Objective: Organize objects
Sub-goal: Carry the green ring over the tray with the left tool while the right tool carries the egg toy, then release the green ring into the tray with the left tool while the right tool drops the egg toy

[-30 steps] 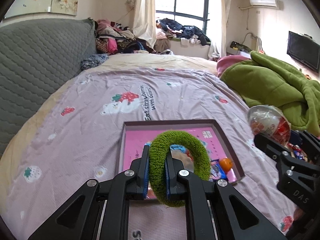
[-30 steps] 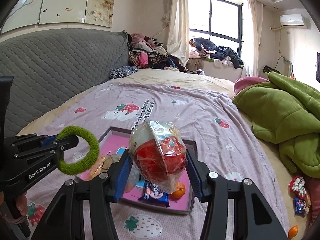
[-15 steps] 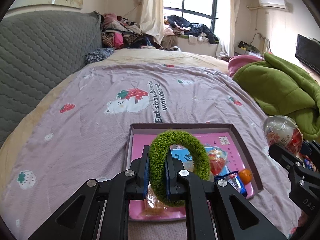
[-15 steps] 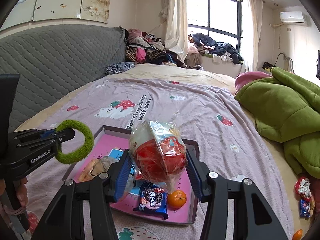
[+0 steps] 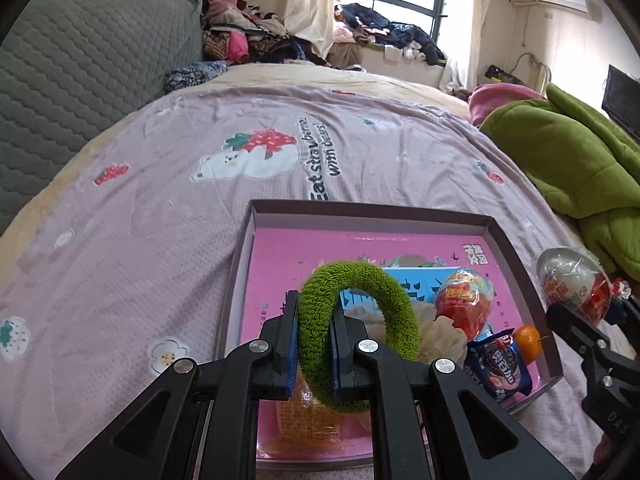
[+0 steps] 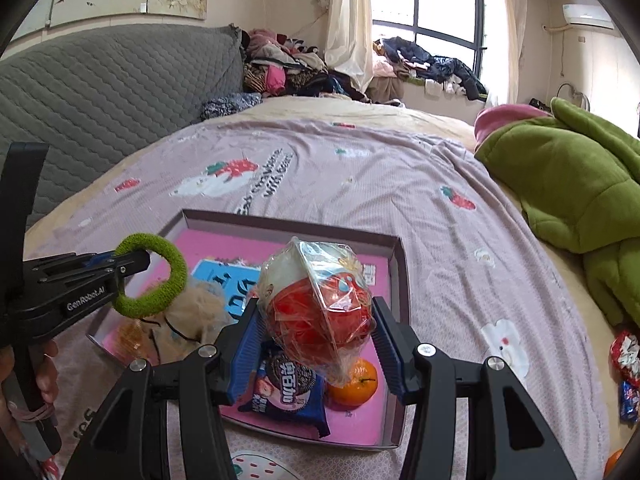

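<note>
Left gripper (image 5: 314, 346), lower centre of its view, pads clamped on one side of a fuzzy green ring (image 5: 356, 332) held upright above the near half of the box. Right gripper (image 6: 316, 344), lower centre of its view, jaws at mid width and pressed on a plastic-wrapped toy egg (image 6: 316, 300), red below and white above. Beneath both, a shallow pink-floored box (image 6: 288, 222) rests on the lilac strawberry-print bedspread (image 5: 168, 200); it contains a second wrapped egg (image 5: 464, 300), a blue biscuit packet (image 6: 284, 396), a small orange (image 6: 354, 384) and a beige fluffy item (image 6: 192, 312). Green blanket (image 6: 568, 184) at right of frame.
</note>
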